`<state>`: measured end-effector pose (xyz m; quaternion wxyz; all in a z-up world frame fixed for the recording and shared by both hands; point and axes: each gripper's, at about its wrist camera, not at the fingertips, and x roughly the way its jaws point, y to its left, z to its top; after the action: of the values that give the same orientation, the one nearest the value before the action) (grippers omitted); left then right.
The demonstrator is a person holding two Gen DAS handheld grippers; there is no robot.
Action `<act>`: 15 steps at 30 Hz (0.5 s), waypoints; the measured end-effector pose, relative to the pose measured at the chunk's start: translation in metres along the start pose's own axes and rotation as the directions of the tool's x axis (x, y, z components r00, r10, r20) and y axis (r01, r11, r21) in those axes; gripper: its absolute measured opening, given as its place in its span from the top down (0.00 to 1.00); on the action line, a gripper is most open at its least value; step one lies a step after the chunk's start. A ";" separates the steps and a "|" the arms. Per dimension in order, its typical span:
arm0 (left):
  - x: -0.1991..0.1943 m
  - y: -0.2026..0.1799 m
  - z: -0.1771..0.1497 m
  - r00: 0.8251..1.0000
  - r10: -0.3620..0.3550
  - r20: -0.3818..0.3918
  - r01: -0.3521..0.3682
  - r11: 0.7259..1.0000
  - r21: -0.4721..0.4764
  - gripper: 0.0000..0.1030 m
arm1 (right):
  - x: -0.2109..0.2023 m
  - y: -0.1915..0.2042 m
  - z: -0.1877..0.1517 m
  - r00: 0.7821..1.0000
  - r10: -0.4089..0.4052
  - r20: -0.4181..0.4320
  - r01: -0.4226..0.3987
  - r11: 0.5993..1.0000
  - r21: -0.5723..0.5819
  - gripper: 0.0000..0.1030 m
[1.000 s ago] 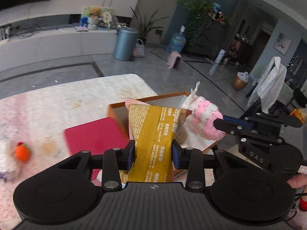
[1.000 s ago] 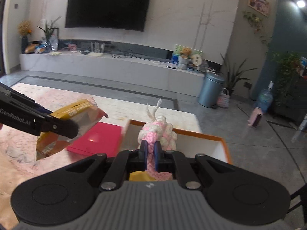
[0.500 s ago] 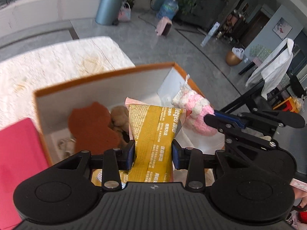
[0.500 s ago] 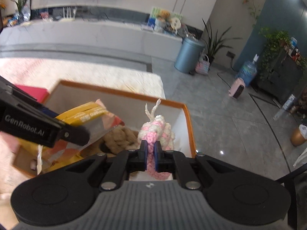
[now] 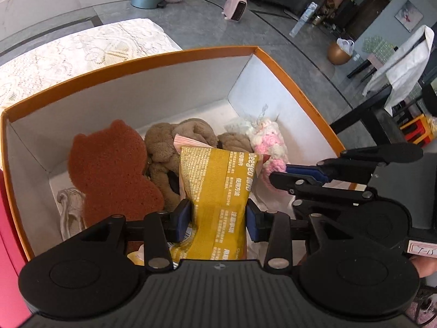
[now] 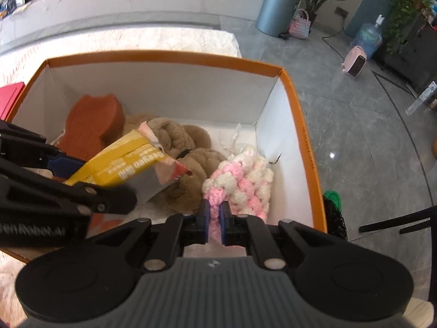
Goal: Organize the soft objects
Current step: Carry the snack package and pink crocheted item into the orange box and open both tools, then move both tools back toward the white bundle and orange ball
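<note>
- Jaws of the left gripper [image 5: 218,220] are closed part-way, clamped on both sides of a yellow packet [image 5: 218,191] that stands upright between the blue pads.
- Yellow packet hangs over the near half of an orange-rimmed box [image 5: 136,64]; its crimped pink top edge reaches above the plush toy.
- Right gripper [image 6: 214,220] has its jaws drawn nearly together, pinching a pink strand of the pink-and-white crochet piece [image 6: 243,180].
- Crochet piece sits inside the box close to the right-hand wall [image 6: 284,136]; whether it rests on the box floor or hangs just above it I cannot tell.
- Brown plush toy [image 5: 166,147] lies in the middle of the box, between the sponge and the crochet piece.
- Rust-brown sponge shaped like an animal [image 5: 112,172] leans at the left side of the box, touching the plush toy.
- Pale cloth bit [image 5: 69,210] lies in the near left corner beside the sponge.
- Box stands on a worktop covered with a lace cloth [image 5: 90,52], with a red flat thing [image 6: 9,97] just beside its left wall.
</note>
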<state>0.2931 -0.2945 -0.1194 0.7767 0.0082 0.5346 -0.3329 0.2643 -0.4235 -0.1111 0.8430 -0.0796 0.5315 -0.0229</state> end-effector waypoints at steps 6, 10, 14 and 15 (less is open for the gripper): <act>-0.007 0.002 -0.004 1.000 -0.024 0.004 0.024 1.000 0.004 0.42 | -0.003 -0.004 0.000 1.000 0.000 -0.003 0.000 1.000 -0.006 0.80; -0.024 0.001 -0.008 0.999 -0.025 0.032 0.025 1.000 0.001 0.39 | -0.014 -0.005 -0.001 1.000 0.009 0.023 -0.008 1.000 -0.011 0.71; -0.045 -0.004 -0.015 0.997 -0.013 0.078 0.012 1.000 0.009 0.39 | -0.030 0.004 -0.005 0.999 0.006 0.054 -0.005 1.000 -0.020 0.65; -0.052 -0.004 -0.018 0.996 -0.007 0.090 0.006 1.000 0.008 0.39 | -0.037 0.007 -0.006 0.998 0.009 0.065 -0.007 1.000 -0.022 0.62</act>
<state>0.2651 -0.2643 -0.0822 0.7989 -0.0055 0.4978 -0.3375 0.2428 -0.4122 -0.0817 0.8591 -0.0873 0.5042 -0.0112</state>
